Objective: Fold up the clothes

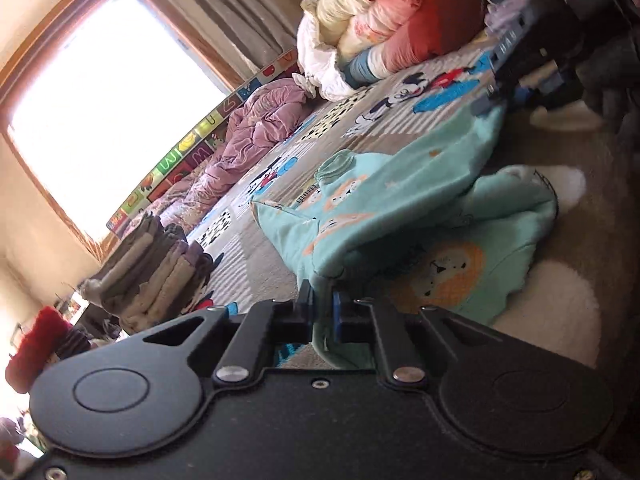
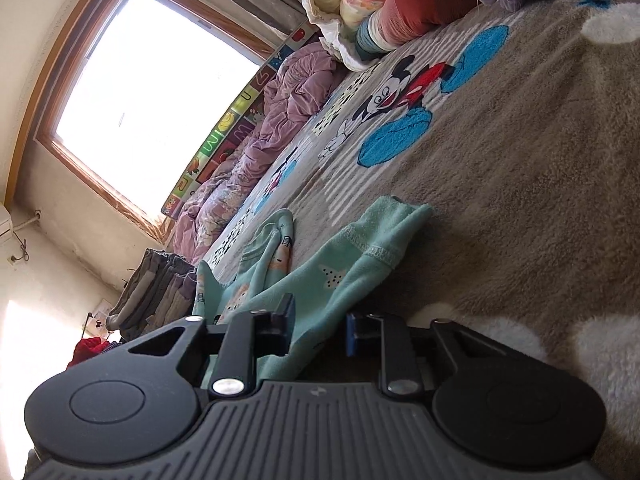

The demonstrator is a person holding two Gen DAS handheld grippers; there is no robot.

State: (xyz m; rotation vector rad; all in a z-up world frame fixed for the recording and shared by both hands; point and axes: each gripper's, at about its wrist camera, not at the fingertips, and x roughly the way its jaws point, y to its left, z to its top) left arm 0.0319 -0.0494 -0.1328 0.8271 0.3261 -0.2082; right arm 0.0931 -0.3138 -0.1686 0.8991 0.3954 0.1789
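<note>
The left tongs (image 1: 323, 312) are pinched nearly closed on an edge of the mint-green garment (image 1: 400, 216), the cloth gathered between the blue pads. Just beyond them the garment's lion print (image 1: 444, 276) lies face up on the carpet (image 1: 560, 208), and a raised fold of the same cloth stretches away toward the right tongs (image 1: 486, 100), which grip its far corner.

In the right wrist view, the right tongs (image 2: 320, 330) stand narrowly apart with the garment's cloth (image 2: 332, 276) running between the pads against the left one; whether both pads press it there I cannot tell. Its hemmed end (image 2: 392, 236) lies just ahead of them.

Farther off, left of both tongs, stands a stack of folded clothes (image 1: 156, 276). Beyond that lie a rumpled purple quilt (image 1: 256, 128), a heap of bedding (image 1: 384, 20) and the bright window (image 1: 108, 96).
</note>
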